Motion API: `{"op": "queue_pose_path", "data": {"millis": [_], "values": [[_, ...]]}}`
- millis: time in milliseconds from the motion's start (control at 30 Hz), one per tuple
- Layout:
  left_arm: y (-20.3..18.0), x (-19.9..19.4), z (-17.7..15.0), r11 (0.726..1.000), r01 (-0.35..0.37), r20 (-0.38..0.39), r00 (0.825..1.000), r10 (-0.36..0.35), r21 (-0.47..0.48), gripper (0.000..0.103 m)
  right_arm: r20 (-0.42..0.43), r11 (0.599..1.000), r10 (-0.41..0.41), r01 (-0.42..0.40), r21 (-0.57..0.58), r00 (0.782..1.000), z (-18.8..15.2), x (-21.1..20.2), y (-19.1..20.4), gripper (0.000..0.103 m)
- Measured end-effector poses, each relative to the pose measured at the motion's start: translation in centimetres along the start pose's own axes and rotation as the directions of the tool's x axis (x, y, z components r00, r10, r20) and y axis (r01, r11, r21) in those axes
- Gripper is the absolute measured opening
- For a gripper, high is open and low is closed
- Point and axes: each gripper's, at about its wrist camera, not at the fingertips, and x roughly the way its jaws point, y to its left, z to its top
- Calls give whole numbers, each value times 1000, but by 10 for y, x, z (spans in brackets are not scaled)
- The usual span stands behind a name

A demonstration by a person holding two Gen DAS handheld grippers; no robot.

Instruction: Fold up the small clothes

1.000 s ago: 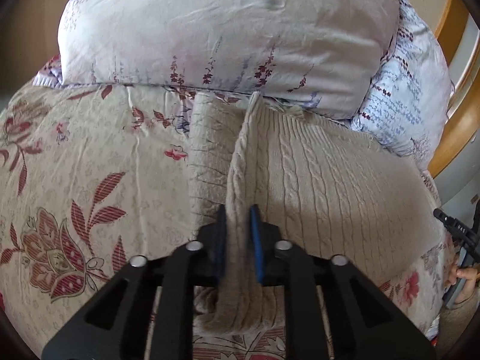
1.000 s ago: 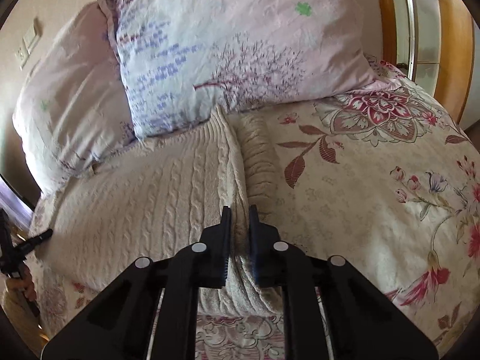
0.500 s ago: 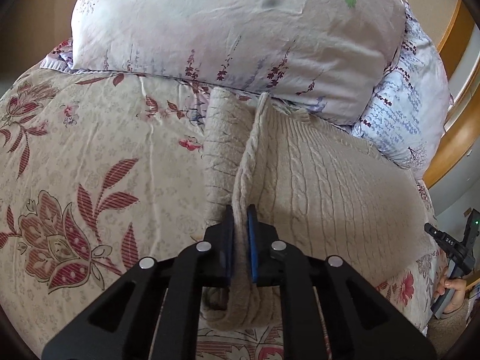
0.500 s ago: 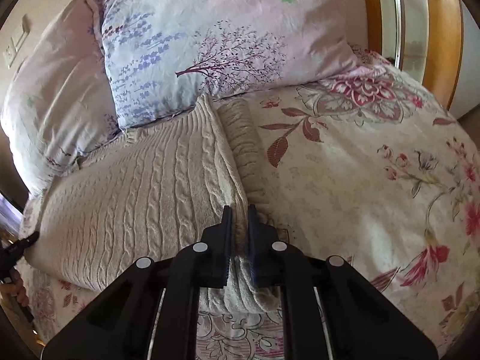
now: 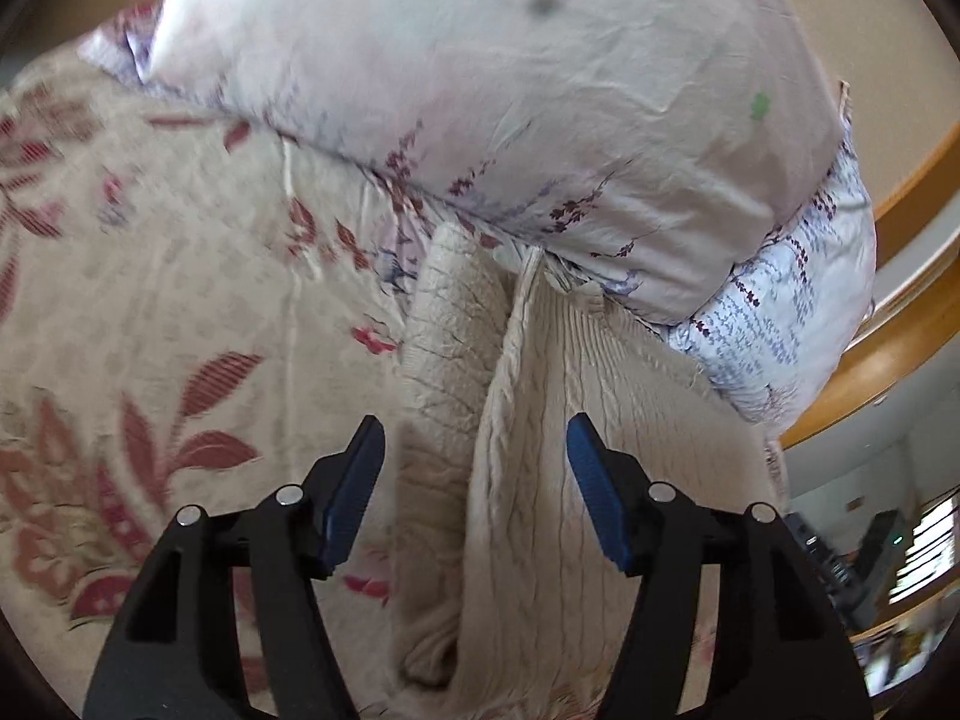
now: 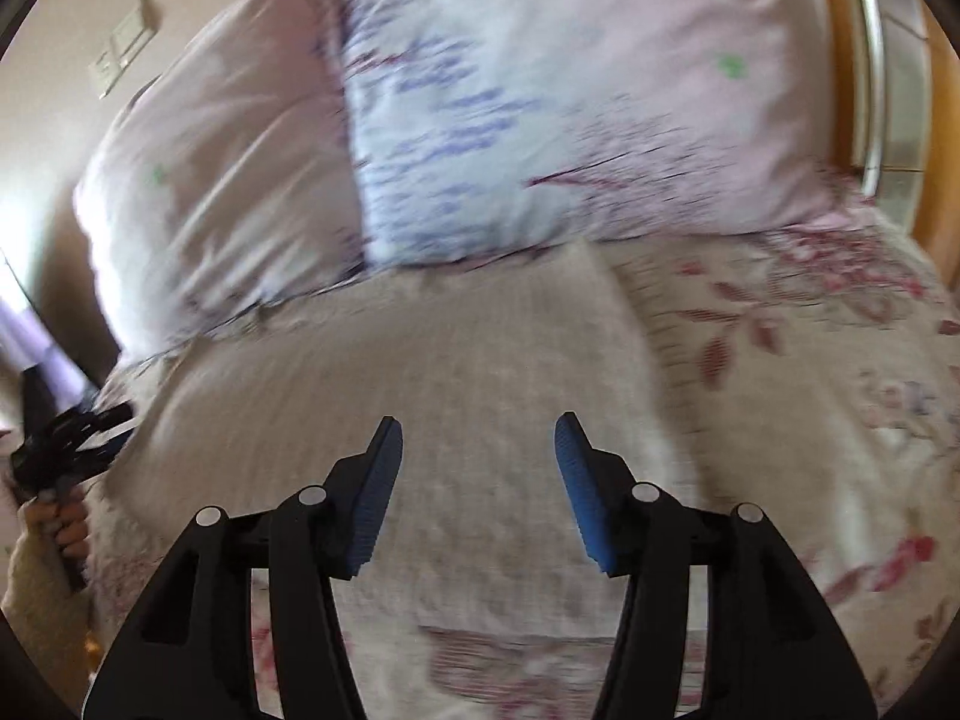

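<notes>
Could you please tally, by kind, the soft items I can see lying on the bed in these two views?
Cable-knit sweater: 1
Pillows: 2, a pale floral one and a blue-printed one
Floral bedspread: 1
Total: 4

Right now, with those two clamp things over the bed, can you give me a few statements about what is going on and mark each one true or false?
1. The left gripper has its jaws spread wide, gripping nothing. True.
2. The right gripper is clamped on the sweater. False: its jaws are open and hold nothing.
3. The cable-knit sweater lies on the floral bedspread. True.
4. The sweater lies far from the pillows. False: its top edge reaches the pillows.
5. The sweater is bright red. False: it is cream-beige.
</notes>
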Motion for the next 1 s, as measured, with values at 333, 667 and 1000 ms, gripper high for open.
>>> {"op": "queue_pose_path", "data": {"millis": [333,667,1000], "values": [[-3,21,3,998,14,-3,1000,-14,-60,49,-70,997,68,-70,-27,995,-6,29,25,55],[-14,32,-5,998,14,-37,999,-17,-67,24,-80,995,92,-94,-27,993,-9,32,26,55],[-47,12,5,968,208,26,978,-207,-142,20,-44,993,116,-117,-20,992,-4,19,19,55]]}}
